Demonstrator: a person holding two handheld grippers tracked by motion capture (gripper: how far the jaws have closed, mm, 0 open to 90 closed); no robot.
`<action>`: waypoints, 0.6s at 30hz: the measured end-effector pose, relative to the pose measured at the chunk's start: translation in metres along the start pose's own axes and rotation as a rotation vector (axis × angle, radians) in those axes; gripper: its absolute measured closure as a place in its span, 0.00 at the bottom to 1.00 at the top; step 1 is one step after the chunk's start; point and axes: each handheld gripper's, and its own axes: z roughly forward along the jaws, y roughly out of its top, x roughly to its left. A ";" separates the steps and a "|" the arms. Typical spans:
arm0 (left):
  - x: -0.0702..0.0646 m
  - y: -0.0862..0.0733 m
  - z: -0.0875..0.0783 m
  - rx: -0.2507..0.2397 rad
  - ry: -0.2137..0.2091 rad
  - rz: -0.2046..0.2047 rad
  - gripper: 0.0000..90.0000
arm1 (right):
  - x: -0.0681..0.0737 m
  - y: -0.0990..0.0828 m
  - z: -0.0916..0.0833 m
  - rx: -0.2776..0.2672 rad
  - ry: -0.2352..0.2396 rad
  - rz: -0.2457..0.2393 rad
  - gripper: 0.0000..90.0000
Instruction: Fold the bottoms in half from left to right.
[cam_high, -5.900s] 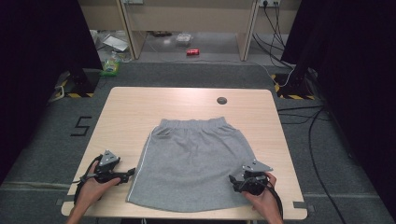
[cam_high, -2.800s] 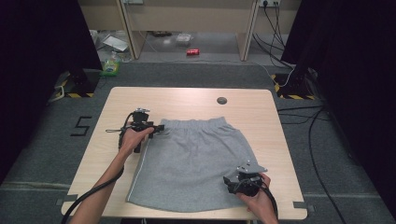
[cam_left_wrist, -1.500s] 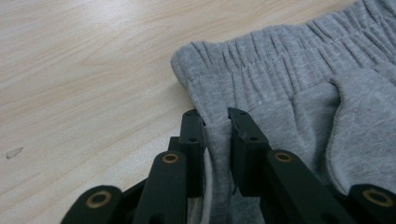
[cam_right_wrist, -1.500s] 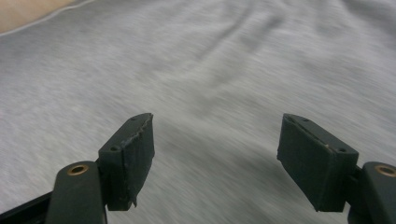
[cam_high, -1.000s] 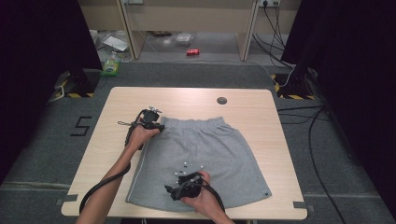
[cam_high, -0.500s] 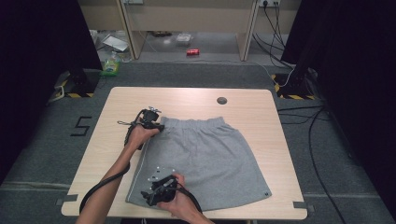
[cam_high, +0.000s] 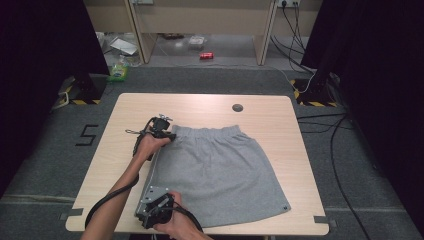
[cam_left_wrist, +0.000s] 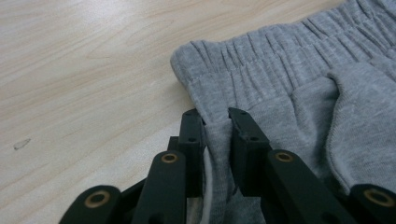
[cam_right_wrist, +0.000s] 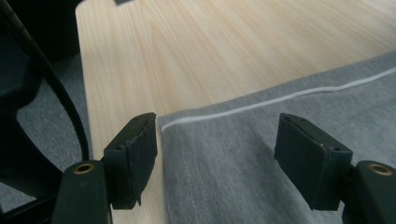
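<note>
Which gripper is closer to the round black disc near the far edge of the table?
Left. The left gripper pinches the grey shorts at the waistband corner, nearer the black disc. The right gripper hangs open over the hem corner by the table's near edge.

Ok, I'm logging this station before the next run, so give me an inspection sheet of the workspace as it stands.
Surface: light wooden table, round dark grommet near the far edge.
Job's things: grey elastic-waist fabric shorts lying flat, white piping along the left side.
Clutter: nothing seen on the table.
Grippers: left gripper shut on the waistband's left corner; right gripper open over the hem's near left corner, not pinching.
Cables: black cable trailing along the left forearm; more black cables on the floor at right.
Surroundings: grey carpet, wooden bench legs, red can and packaging on the floor behind; black curtains at both sides.
</note>
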 end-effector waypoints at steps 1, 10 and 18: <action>0.000 0.000 0.000 0.000 0.001 0.000 0.84 | 0.001 0.000 0.002 0.006 0.000 0.001 0.34; 0.000 0.000 0.000 0.001 0.002 0.000 0.84 | 0.007 0.002 0.008 0.039 -0.019 -0.081 0.62; 0.000 0.000 0.000 -0.001 0.003 -0.006 0.84 | -0.002 -0.001 0.002 0.033 -0.024 -0.048 0.90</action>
